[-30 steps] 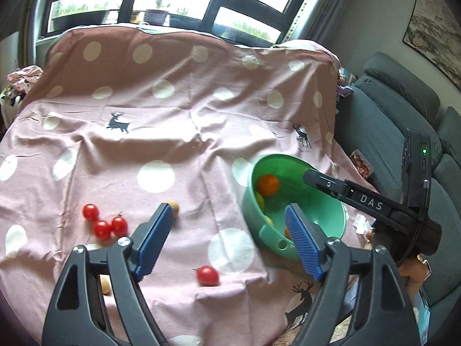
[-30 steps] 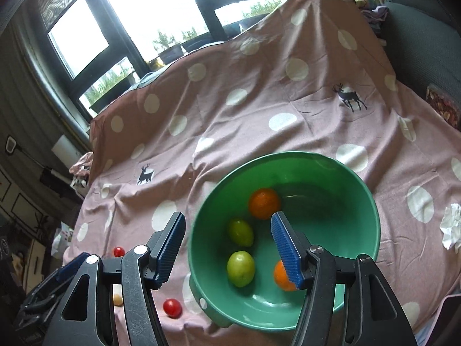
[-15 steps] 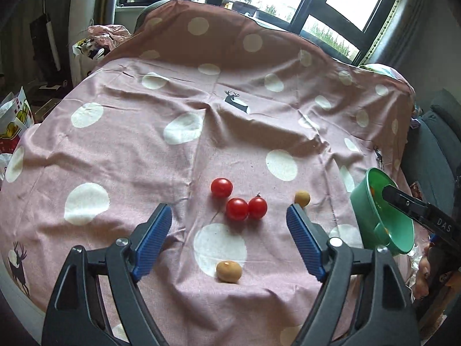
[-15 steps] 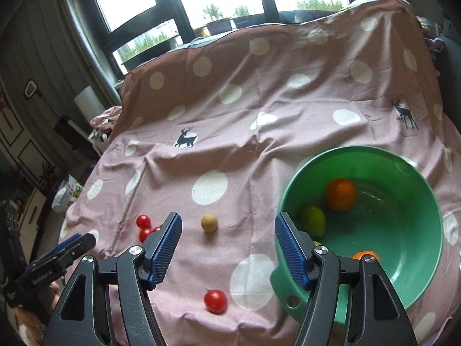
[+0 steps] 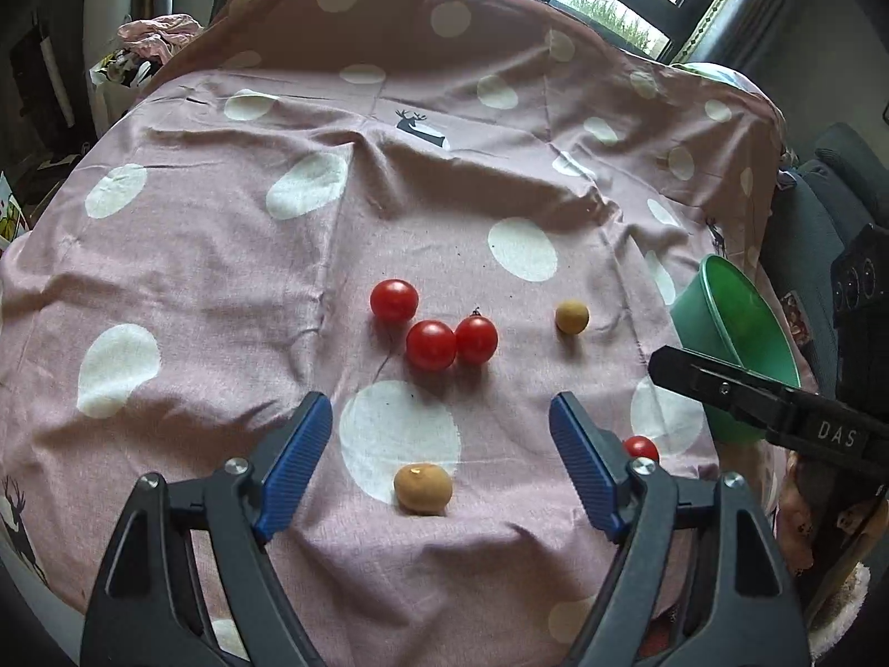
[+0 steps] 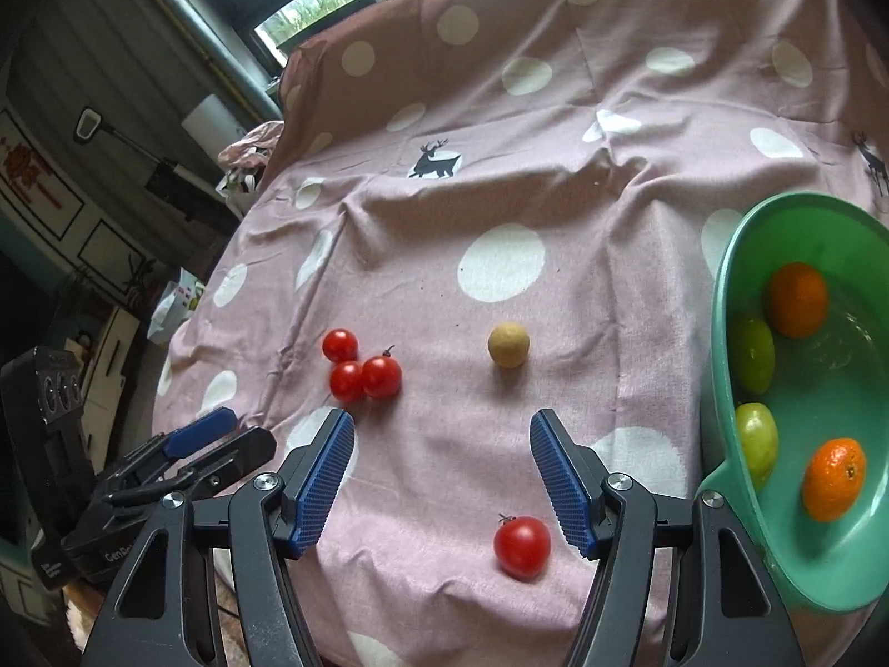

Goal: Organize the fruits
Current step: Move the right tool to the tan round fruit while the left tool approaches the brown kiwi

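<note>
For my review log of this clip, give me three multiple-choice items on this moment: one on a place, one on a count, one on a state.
1. Where does the lone tomato lie in the right wrist view?
A. in the bowl
B. on the cloth, near the right tool
C. touching the tan fruit

2. How many fruits show in the green bowl?
A. two
B. four
C. six

3. How are the two tools?
A. both open and empty
B. left shut on a tomato
C. right shut on the bowl rim

Key: 1 B, it sits on the pink cloth just below the right tool. 2 B, two oranges and two green fruits show inside. 3 A, the left tool and the right tool both have wide gaps with nothing between the fingers.
</note>
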